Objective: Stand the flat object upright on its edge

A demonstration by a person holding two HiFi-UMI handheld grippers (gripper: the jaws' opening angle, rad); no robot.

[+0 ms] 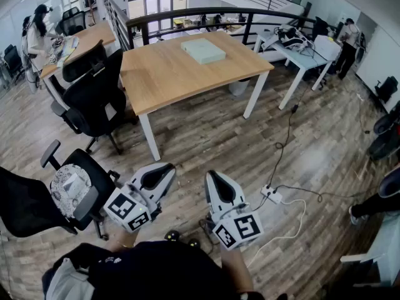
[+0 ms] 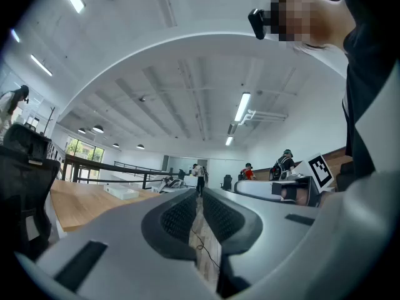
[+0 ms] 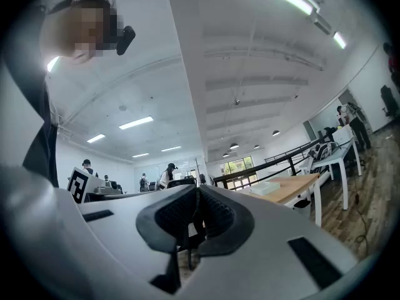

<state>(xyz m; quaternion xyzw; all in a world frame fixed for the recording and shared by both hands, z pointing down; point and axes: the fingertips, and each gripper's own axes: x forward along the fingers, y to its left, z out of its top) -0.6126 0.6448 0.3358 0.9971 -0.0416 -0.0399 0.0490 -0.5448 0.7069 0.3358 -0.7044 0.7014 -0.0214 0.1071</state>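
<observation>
Worktop (image 1: 164,80) of light wood, with flat object (image 1: 203,50) lying flat on its far half, pale and rectangular, not yet on edge. Well apart from both grippers. Left gripper (image 1: 162,172) held low over the wood floor (image 1: 206,136), jaws pressed together with nothing between. Right gripper (image 1: 215,181) just beside it, likewise closed and empty. Black office chair (image 1: 69,192) to the left of the left gripper.

No readable text, labels or numbers anywhere
</observation>
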